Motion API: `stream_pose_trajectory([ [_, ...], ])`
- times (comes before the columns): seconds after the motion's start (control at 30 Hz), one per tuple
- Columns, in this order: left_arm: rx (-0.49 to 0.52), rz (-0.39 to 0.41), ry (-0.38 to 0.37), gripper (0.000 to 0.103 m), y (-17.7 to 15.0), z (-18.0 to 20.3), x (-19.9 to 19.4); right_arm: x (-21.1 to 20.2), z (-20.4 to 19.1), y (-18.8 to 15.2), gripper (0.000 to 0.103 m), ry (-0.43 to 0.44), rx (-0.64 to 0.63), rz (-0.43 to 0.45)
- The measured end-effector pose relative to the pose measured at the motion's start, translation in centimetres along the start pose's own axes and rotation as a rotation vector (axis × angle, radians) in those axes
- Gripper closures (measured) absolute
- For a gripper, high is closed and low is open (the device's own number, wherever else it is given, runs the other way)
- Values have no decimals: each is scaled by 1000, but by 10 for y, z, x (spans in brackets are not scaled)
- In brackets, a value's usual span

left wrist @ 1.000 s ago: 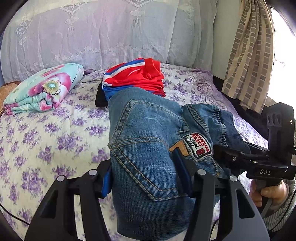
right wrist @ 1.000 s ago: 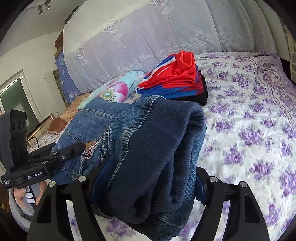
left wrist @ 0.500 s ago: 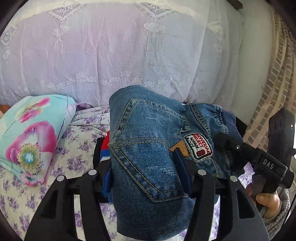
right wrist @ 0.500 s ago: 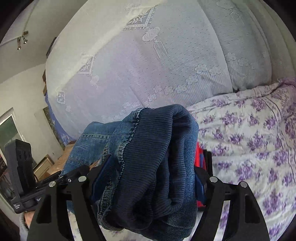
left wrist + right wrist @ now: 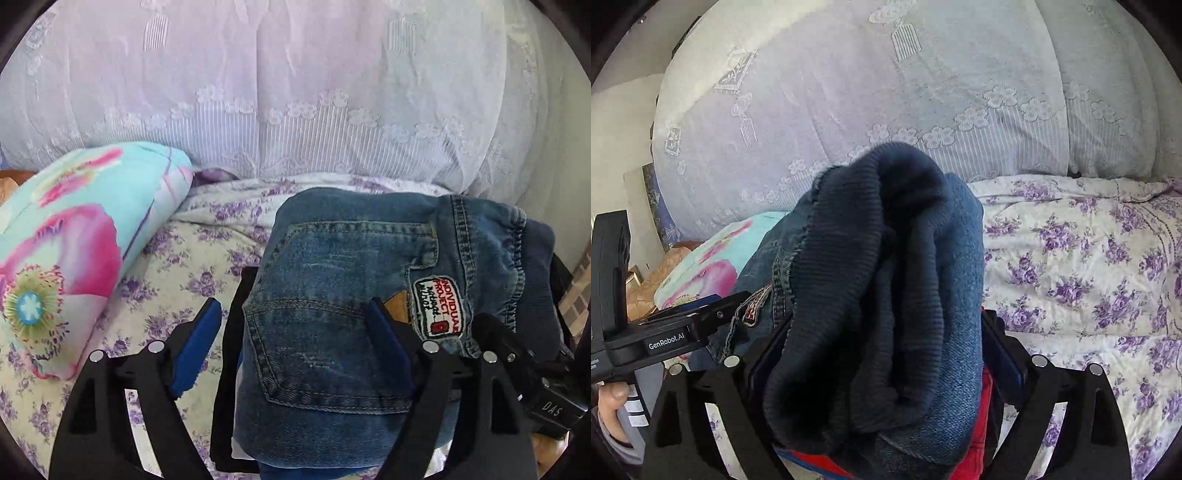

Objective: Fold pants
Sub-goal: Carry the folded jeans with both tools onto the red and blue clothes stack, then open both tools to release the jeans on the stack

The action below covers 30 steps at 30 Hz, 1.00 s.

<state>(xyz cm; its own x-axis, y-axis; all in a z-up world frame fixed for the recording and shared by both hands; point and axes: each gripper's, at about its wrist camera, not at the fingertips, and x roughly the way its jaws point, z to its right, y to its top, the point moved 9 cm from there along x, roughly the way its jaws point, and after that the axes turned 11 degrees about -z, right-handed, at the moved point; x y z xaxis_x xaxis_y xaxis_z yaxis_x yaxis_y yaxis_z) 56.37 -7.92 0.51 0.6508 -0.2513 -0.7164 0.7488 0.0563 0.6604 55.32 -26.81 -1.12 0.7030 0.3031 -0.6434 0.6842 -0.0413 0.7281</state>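
Note:
The folded blue jeans (image 5: pixel 343 295) lie on top of a stack of folded clothes, whose black layer (image 5: pixel 227 369) shows at the left. My left gripper (image 5: pixel 291 306) is opening. Its left pad (image 5: pixel 195 350) stands off the denim, and its right pad (image 5: pixel 384 339) lies over the back pocket. In the right wrist view the jeans' dark ribbed waistband (image 5: pixel 879 295) fills the space between the fingers of my right gripper (image 5: pixel 886 321). That gripper is opening too, and its right pad (image 5: pixel 1008 362) is clear of the cloth. A red garment (image 5: pixel 980 424) shows beneath the jeans.
A turquoise quilt with pink flowers (image 5: pixel 74 240) lies folded to the left of the stack. Lace-covered bedding (image 5: pixel 295 92) rises close behind. The purple-flowered bedsheet (image 5: pixel 1089 277) spreads to the right. A hand (image 5: pixel 611 402) holds the left gripper's handle.
Both grippers carried the jeans toward the head of the bed and over the red stack. The jeans now rest there, and both pairs of jaws have widened off the cloth.

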Motion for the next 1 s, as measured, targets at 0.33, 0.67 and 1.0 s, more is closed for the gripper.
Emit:
stream_pose_trajectory([
  [0.33, 73, 53, -10, 23, -5, 27, -50, -67, -17, 7, 8, -81, -49, 133],
  [0.67, -5, 54, 0, 13, -72, 3, -100, -137, -37, -52, 4, -95, 28, 227],
  [1.0, 16, 95, 147, 5, -142, -18, -145, -160, -60, -107, 4, -151, 63, 181],
])
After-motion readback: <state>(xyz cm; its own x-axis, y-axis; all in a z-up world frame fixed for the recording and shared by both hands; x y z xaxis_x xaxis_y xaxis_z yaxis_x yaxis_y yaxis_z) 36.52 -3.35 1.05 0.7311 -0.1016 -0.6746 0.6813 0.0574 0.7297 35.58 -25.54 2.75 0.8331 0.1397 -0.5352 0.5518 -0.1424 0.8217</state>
